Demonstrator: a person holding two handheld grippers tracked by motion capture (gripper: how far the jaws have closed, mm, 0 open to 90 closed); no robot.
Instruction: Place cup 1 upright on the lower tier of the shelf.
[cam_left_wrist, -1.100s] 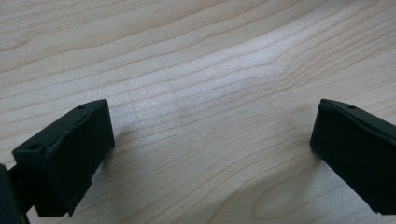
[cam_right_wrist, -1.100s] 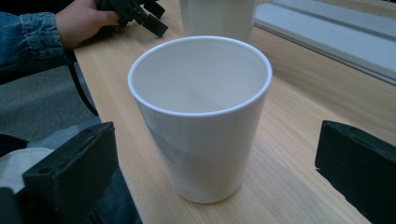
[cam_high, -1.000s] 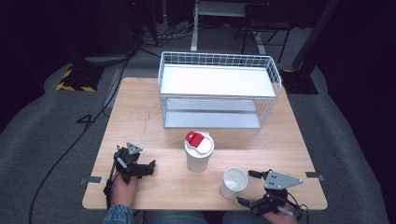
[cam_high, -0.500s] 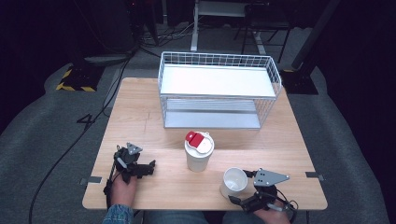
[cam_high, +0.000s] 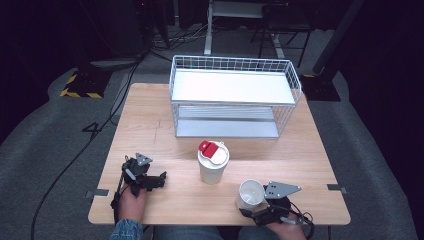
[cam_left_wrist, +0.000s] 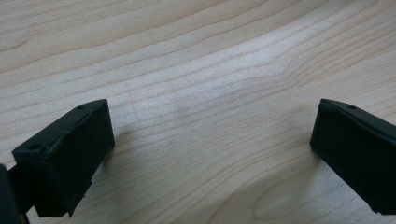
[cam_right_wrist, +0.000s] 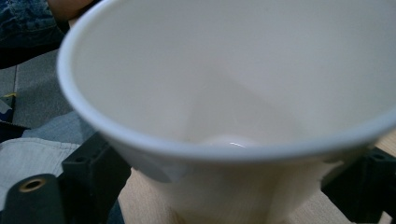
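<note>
An open white paper cup (cam_high: 251, 193) stands near the table's front edge, right of centre. My right gripper (cam_high: 253, 209) reaches it from the right, and its jaws have just been closing with the cup between them. In the right gripper view the cup (cam_right_wrist: 243, 93) looms large, and the black fingers (cam_right_wrist: 95, 170) press its lower wall, which dents on the left. A white cup with a lid and a red tab (cam_high: 213, 162) stands at mid-table. My left gripper (cam_high: 156, 180) rests open on the wood at the front left, with bare table between its fingers (cam_left_wrist: 70, 154).
A white wire basket rack (cam_high: 235, 95) with a shelf stands at the back of the wooden table (cam_high: 150, 125). The person's hands come in over the front edge. Dark floor and cables surround the table.
My right gripper has slid left and a little down to the open cup, and its jaws have come in around the cup's lower part. The left gripper has stayed still.
</note>
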